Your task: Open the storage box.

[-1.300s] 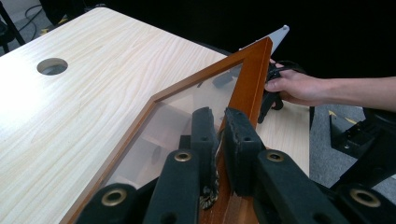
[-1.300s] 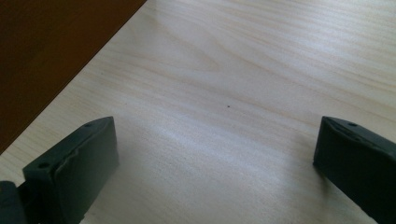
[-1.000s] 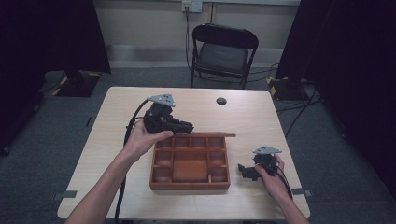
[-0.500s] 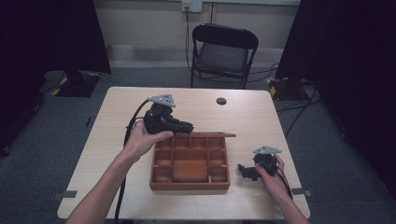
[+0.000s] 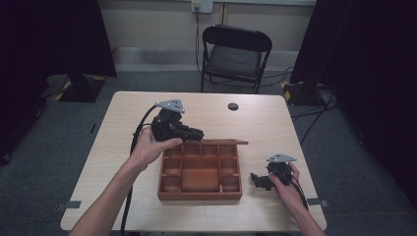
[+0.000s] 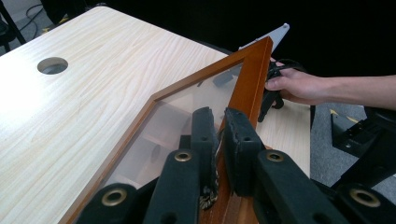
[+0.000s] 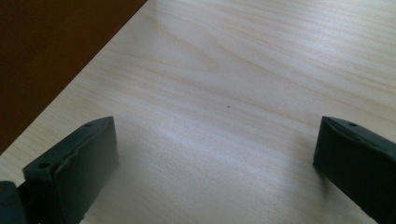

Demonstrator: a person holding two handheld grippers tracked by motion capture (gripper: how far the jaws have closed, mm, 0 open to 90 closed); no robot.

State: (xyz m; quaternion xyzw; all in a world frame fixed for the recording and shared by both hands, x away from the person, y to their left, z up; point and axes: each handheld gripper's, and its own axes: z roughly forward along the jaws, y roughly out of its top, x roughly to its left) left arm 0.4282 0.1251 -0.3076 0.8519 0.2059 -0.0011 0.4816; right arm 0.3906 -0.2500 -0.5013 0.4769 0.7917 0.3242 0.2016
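Black jaws of the left gripper (image 6: 216, 135) are pinched onto the reddish wooden frame of a glass-paned hinged lid (image 6: 187, 105), gripping it at the frame's edge; the pane runs away from the camera with the pale wood-grain table (image 6: 84, 93) showing beyond and through it. From above, that left gripper (image 5: 193, 132) sits at the far left corner of the brown wooden compartment box (image 5: 200, 171), and the lid (image 5: 221, 142) appears edge-on along the box's far side, raised well off the compartments. Holding the frame rather than the glass probably gives the pads a firm, thin edge to clamp, and the back edge acts as the pivot, so the grip seems meant to swing the lid.

Just right of the box, the right gripper (image 5: 259, 180) rests low on the table, apart from the box wall. Its own camera shows both jaws spread wide with only bare tabletop between them, grasping nothing, a dark corner of the box (image 7: 56, 42) at upper left. It looks parked there, perhaps ready to steady the box.
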